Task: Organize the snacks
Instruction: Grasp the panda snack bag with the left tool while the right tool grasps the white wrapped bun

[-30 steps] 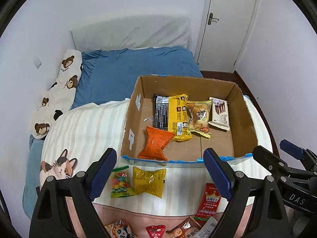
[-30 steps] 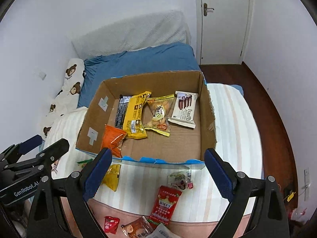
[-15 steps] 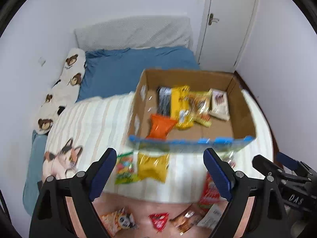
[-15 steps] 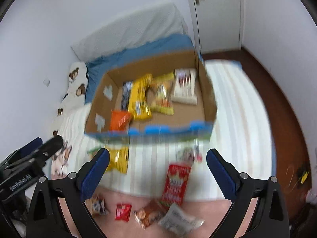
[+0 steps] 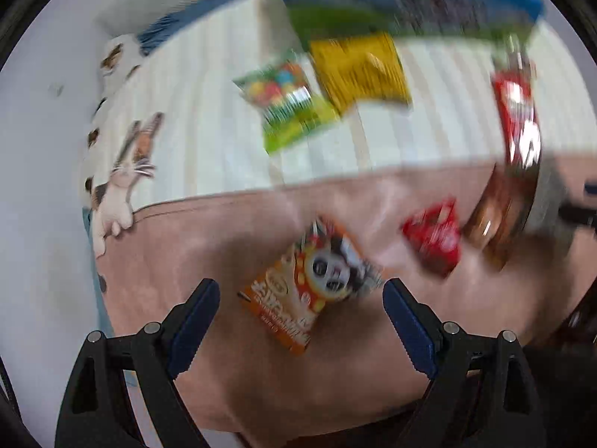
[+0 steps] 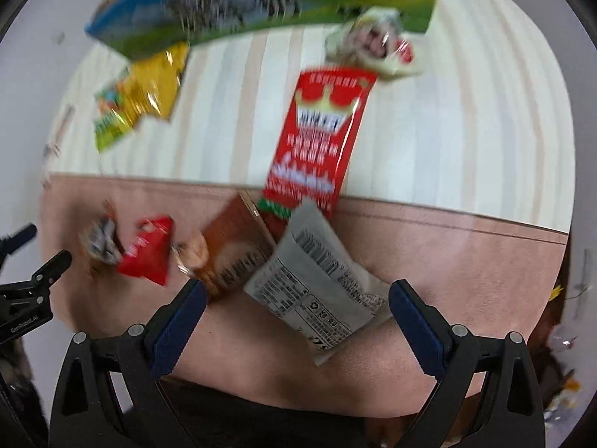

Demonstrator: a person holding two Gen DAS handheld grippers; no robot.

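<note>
Snacks are spread across the frames: one long red packet (image 6: 317, 142), one grey packet (image 6: 317, 287), one panda packet (image 5: 313, 283). Two grippers, left (image 5: 300, 310) and right (image 6: 296, 310), are held apart, empty, at the lower frame.

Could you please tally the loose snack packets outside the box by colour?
Red: 2 (long red packet, small red packet)
Yellow: 1 (yellow packet)
Green: 1 (green candy packet)
Orange: 1 (panda packet)
Brown: 1 (brown packet)
White: 2 (barcode packet, white wrapper)
Total: 8
</note>
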